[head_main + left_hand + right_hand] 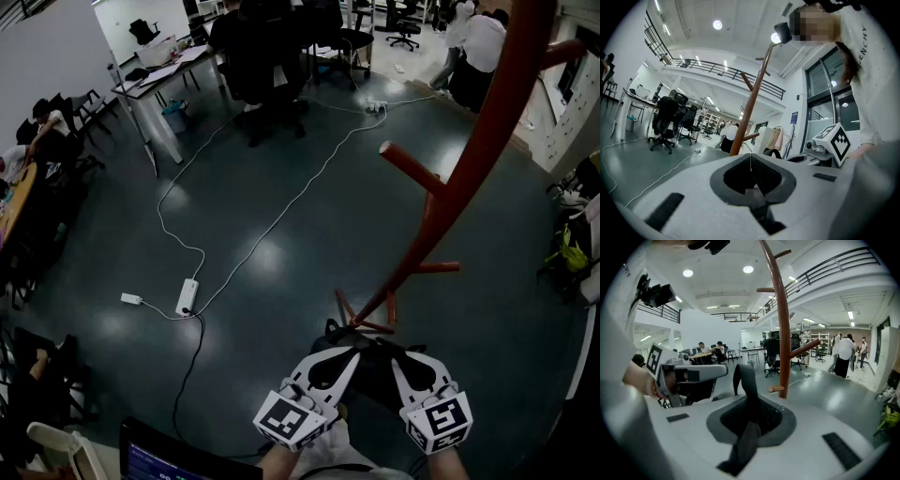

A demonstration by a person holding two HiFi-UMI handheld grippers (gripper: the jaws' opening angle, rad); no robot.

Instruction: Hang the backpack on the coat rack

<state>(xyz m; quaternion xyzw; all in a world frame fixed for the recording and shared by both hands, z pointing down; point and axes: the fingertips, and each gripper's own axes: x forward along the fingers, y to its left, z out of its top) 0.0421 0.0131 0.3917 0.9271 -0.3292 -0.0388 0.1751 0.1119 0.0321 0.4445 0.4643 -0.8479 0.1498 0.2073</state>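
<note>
A red-brown coat rack (473, 155) with several upward pegs rises from the floor just ahead of me, its feet by my grippers. The black backpack (371, 373) hangs low between both grippers, mostly hidden by them. My left gripper (347, 356) is shut on a piece of its dark fabric (756, 196). Pinched in the shut right gripper (394, 358) is a black strap (744, 380) that loops up above the jaws. The rack's pole (751, 105) stands beyond the left gripper (751, 163), and close ahead of the right gripper (751, 411) stands the same pole (782, 329).
A white power strip (187, 296) and long cables lie on the grey floor to the left. Desks, office chairs (267, 66) and seated people fill the back and left edge. A yellow-green bag (568, 251) sits at the right. A laptop screen (164, 459) is at bottom left.
</note>
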